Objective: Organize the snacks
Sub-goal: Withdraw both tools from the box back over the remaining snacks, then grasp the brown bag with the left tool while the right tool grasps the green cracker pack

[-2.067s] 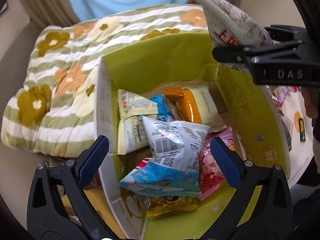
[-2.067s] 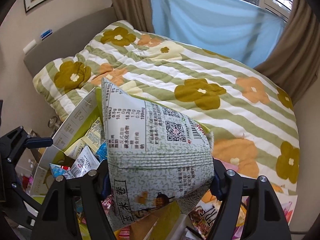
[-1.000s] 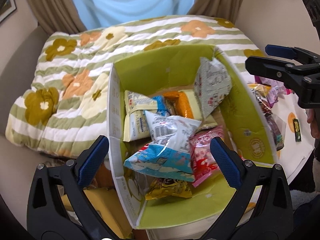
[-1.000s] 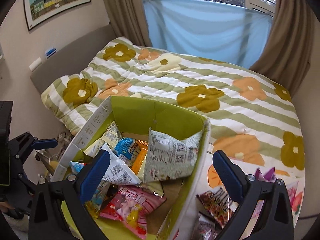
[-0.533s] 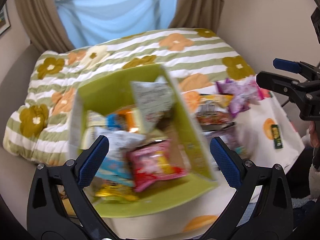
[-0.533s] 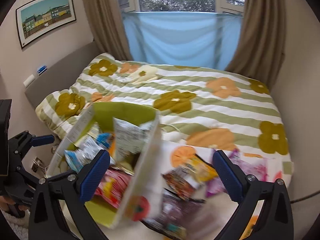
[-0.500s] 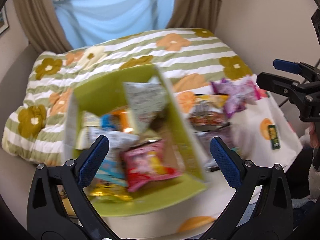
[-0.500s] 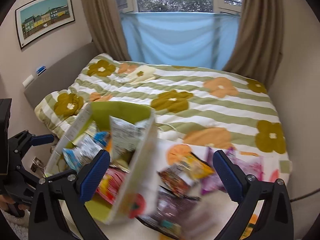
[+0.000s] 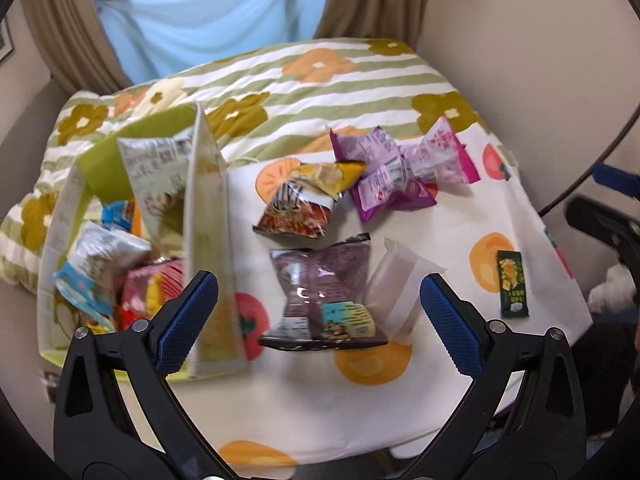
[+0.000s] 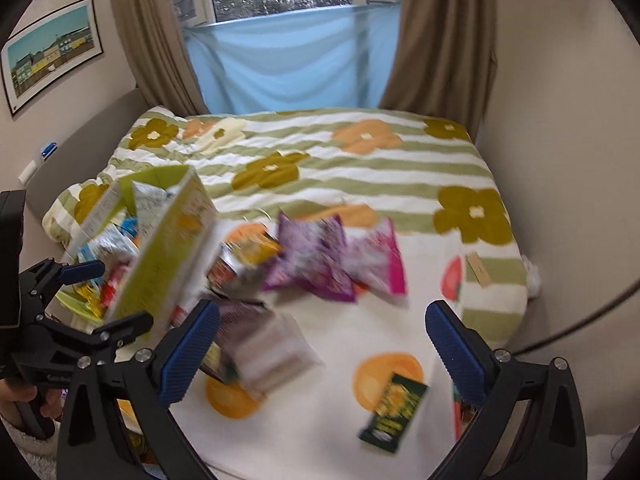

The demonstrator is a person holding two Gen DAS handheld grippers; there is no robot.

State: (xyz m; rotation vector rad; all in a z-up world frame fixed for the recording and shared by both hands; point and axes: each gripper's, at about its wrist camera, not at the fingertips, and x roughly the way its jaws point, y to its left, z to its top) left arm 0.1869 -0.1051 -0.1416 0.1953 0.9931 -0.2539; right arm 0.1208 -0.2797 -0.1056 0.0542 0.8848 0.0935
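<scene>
A green and white cardboard box (image 9: pixel 208 240) stands at the table's left and holds several snack packs, among them a grey-green patterned bag (image 9: pixel 156 176). Loose snacks lie on the fruit-print tablecloth (image 9: pixel 460 208): a dark purple bag (image 9: pixel 324 288), a clear white pouch (image 9: pixel 400 280), a brown noodle pack (image 9: pixel 296 212), purple and pink bags (image 9: pixel 400 168), and a small dark green sachet (image 9: pixel 512 284). My left gripper (image 9: pixel 318 320) is open and empty above the dark purple bag. My right gripper (image 10: pixel 322 344) is open and empty over the table; the green sachet (image 10: pixel 394 412) lies below it.
A bed with a striped flower quilt (image 10: pixel 320 160) lies beyond the table. Curtains and a window (image 10: pixel 280 20) are behind it. The wall (image 9: pixel 540 60) is close on the right. The left gripper also shows at the left of the right wrist view (image 10: pixel 60 320).
The right gripper let go of the grey-green bag into the box and opened. Both grippers then swung right, from over the box to over the loose snacks on the table.
</scene>
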